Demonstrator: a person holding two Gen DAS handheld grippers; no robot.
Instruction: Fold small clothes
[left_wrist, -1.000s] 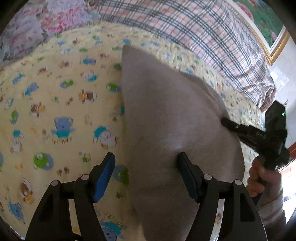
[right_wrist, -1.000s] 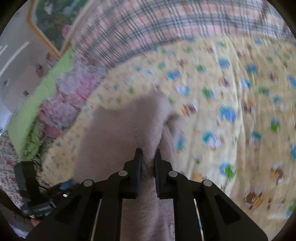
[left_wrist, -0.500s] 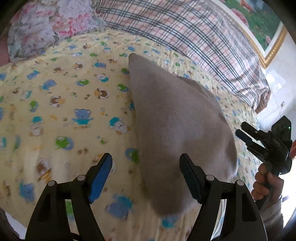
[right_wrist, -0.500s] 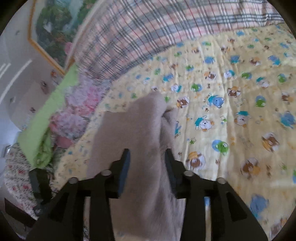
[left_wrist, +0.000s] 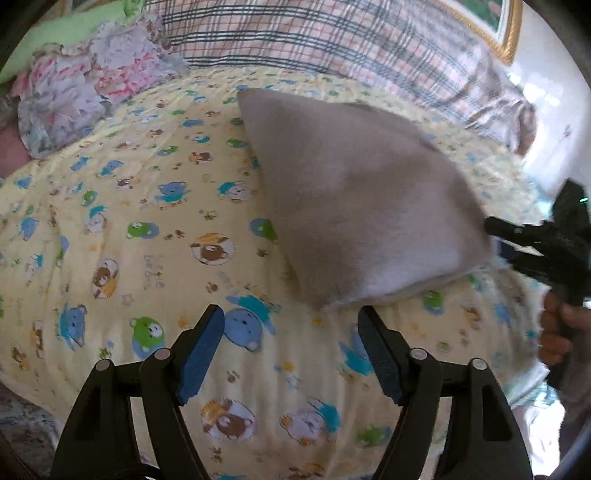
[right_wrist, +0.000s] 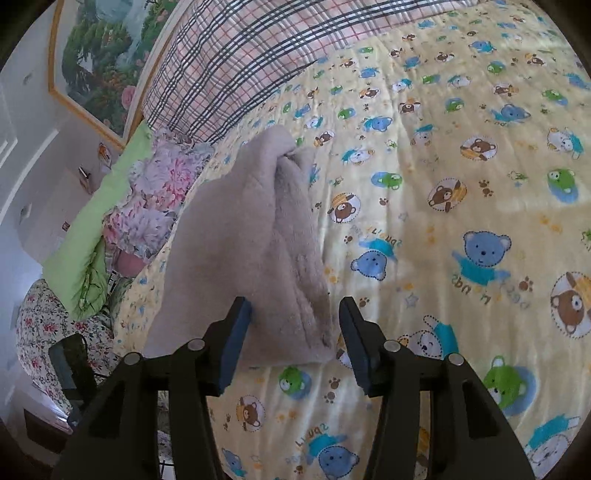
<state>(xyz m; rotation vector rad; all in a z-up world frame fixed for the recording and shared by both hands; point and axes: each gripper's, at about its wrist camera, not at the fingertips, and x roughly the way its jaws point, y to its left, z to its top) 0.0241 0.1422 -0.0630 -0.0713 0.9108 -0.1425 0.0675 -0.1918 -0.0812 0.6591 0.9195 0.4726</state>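
The folded beige fleece garment lies on the yellow bear-print quilt. The left gripper hovers spread wide just short of its near edge. The right gripper, fist-held, gapes at its corner, seemingly not touching.

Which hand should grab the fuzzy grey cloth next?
Probably the right gripper: it is open with the grey cloth's near edge between its fingers. The left gripper, also open, sits short of it.

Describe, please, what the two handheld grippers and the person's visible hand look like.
Both the left gripper and right gripper are matte black linkage frames with silver rivets and blue pads. A bare hand grips the right one's black handle; no cables visible.
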